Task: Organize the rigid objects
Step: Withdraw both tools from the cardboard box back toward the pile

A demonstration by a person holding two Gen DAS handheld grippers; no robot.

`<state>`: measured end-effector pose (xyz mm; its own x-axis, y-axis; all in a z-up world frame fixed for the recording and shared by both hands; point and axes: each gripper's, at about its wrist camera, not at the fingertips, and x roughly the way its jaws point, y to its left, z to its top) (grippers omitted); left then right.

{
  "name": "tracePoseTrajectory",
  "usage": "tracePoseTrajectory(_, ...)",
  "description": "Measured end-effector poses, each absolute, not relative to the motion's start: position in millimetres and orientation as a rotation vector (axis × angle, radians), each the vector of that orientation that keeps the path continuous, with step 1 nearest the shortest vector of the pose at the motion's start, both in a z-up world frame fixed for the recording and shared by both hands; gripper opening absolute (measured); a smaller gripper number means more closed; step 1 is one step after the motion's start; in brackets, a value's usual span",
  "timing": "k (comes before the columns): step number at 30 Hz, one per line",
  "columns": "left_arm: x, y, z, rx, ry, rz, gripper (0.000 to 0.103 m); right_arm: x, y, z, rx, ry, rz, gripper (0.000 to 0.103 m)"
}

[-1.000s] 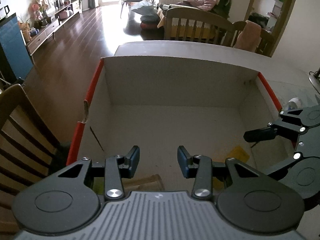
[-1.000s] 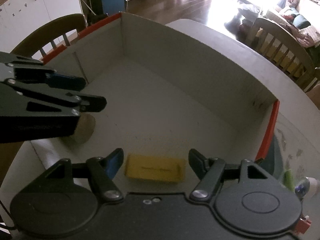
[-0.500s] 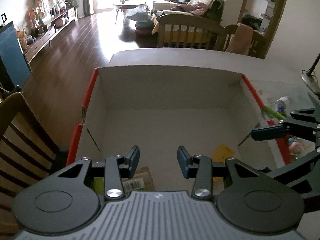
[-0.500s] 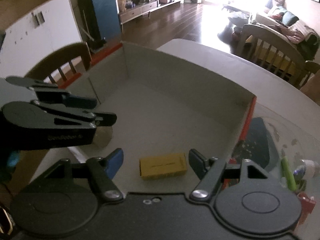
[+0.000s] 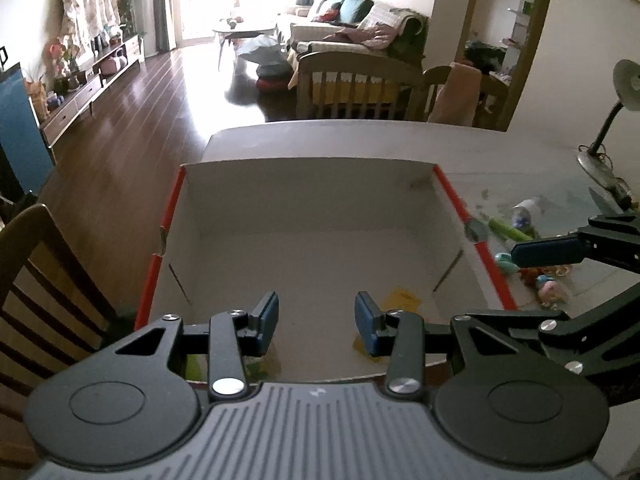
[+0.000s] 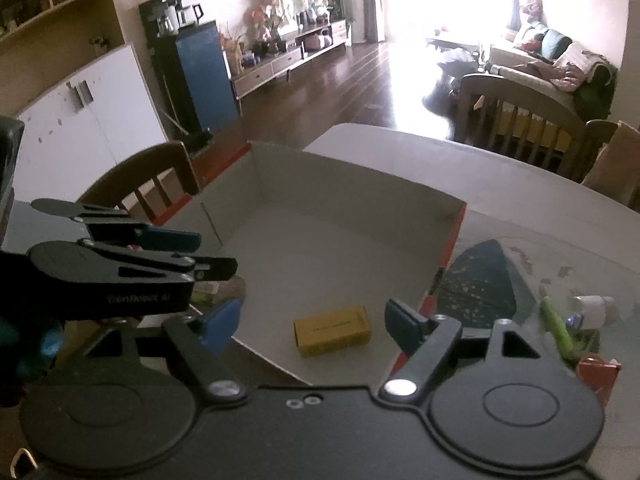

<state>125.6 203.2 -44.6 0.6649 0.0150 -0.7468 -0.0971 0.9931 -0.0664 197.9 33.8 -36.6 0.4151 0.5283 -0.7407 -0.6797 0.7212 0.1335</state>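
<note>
A large open cardboard box [image 5: 312, 200] with red edges stands on the table; it also shows in the right wrist view [image 6: 352, 192]. A small yellow box [image 6: 332, 331] lies on its floor near the front; it shows in the left wrist view [image 5: 402, 300]. A greenish item [image 5: 256, 366] lies in the near left corner, mostly hidden. My left gripper [image 5: 316, 322] is open and empty above the box's near edge. My right gripper [image 6: 310, 322] is open and empty, above the near right part of the box. Small items lie right of the box: a green tube [image 6: 556, 326], a small white bottle [image 6: 592, 306], a red packet [image 6: 598, 372].
A dark mat [image 6: 480, 284] lies on the table right of the box. Small toys [image 5: 548, 286] lie beside the box's right wall. A wooden chair [image 5: 36, 292] stands at the left. A desk lamp [image 5: 608, 120] stands at the far right.
Both grippers have pulled back and risen away from the box floor. The right gripper has shifted right, so the items beside the box show. Both stay open.
</note>
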Motion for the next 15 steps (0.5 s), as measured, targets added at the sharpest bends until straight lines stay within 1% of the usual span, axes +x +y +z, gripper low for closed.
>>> tracePoseTrajectory(6,114.0,190.3,-33.1,-0.093,0.816,0.053,0.043,184.6,18.1,-26.0,-0.163,0.811,0.757,0.085)
tracePoseTrajectory(7,111.8,188.0,-30.9,-0.092,0.811,0.053,0.044,180.2,16.0,-24.8,-0.157,0.802,0.753,0.086)
tracePoseTrajectory(9,107.1,183.9,-26.9,-0.089,0.796,0.051,0.053,175.8,9.8,-21.3,-0.146,0.785,0.748,0.09)
tracePoseTrajectory(11,102.7,178.9,-22.5,-0.085,0.78,0.055,0.059,171.0,2.7,-17.7,-0.132,0.769,0.745,0.092)
tracePoseTrajectory(15,95.0,168.5,-14.1,-0.07,0.751,0.05,0.061,163.8,-9.5,-13.3,-0.108,0.743,0.734,0.095)
